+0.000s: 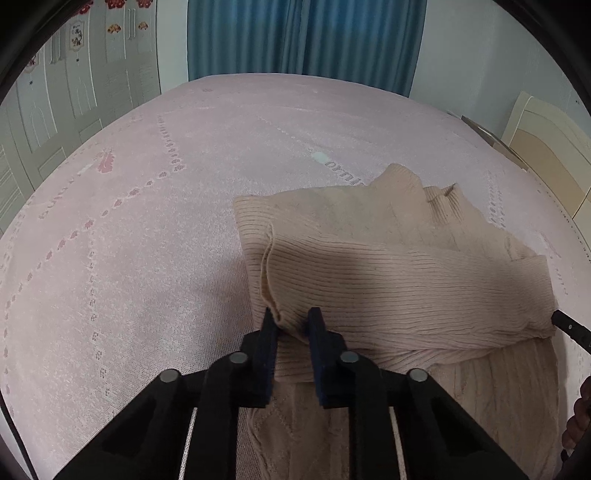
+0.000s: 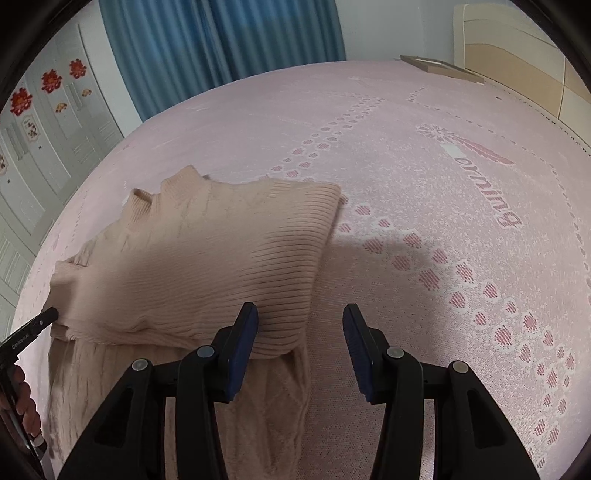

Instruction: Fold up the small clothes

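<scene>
Black linkage arms fill the bottom of the left wrist view, and between them the left gripper (image 1: pixel 291 321) pinches a bunched corner of the beige ribbed sweater (image 1: pixel 388 266), its blue pads pressed into the knit on both sides. From there the sweater spreads toward 1 o'clock across the pink bedspread (image 1: pixel 147 221), its upper part folded over a lower layer that runs down to 6 o'clock. At 3 o'clock a black fingertip of the other tool touches the fold's far edge. In the right wrist view, the right gripper (image 2: pixel 301 317) stands partly open with nothing clamped: its left finger (image 2: pixel 243 339) lies over the sweater's ribbed edge, its right finger over bare bedspread. Blue curtains (image 2: pixel 221 33) hang at 12 o'clock, wardrobe doors (image 2: pixel 40 122) at 10 o'clock
</scene>
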The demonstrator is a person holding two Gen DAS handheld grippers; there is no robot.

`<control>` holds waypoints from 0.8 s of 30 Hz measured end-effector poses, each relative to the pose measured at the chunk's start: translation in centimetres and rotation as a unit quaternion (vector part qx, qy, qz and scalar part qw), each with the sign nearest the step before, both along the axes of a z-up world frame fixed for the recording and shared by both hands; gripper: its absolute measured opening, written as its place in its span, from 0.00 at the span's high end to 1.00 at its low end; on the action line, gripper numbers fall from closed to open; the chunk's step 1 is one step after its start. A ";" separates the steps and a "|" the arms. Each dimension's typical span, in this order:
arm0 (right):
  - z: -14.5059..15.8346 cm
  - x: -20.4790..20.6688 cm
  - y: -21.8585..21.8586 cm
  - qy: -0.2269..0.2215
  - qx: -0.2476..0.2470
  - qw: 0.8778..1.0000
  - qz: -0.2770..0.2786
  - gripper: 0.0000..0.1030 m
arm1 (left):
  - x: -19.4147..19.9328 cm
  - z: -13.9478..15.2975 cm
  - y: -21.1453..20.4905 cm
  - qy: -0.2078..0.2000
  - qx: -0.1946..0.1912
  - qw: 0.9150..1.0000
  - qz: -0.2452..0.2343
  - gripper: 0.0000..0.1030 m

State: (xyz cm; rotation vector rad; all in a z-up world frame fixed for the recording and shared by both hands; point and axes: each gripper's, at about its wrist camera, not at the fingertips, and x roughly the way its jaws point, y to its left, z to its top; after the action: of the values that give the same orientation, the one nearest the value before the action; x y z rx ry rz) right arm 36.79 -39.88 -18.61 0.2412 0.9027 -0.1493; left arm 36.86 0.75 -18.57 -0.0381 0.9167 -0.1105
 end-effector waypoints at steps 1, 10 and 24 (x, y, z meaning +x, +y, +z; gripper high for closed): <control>-0.1 0.0 0.0 0.001 0.001 1.000 -0.001 0.54 | -0.1 0.0 0.0 -0.002 -0.001 1.000 -0.003 0.91; -0.3 0.2 -0.2 0.004 -0.004 1.000 -0.004 0.54 | -1.3 1.8 1.7 -0.032 -0.060 0.998 0.000 0.93; -0.6 0.5 -1.2 0.006 0.007 1.000 -0.011 0.53 | -0.7 -0.6 1.1 0.018 -0.031 0.999 0.001 0.91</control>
State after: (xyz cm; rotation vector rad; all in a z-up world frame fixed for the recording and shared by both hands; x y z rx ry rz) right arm 37.27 -41.06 -19.23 0.2627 0.9137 -0.1658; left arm 36.13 1.84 -19.17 -0.0998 0.9494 -0.1366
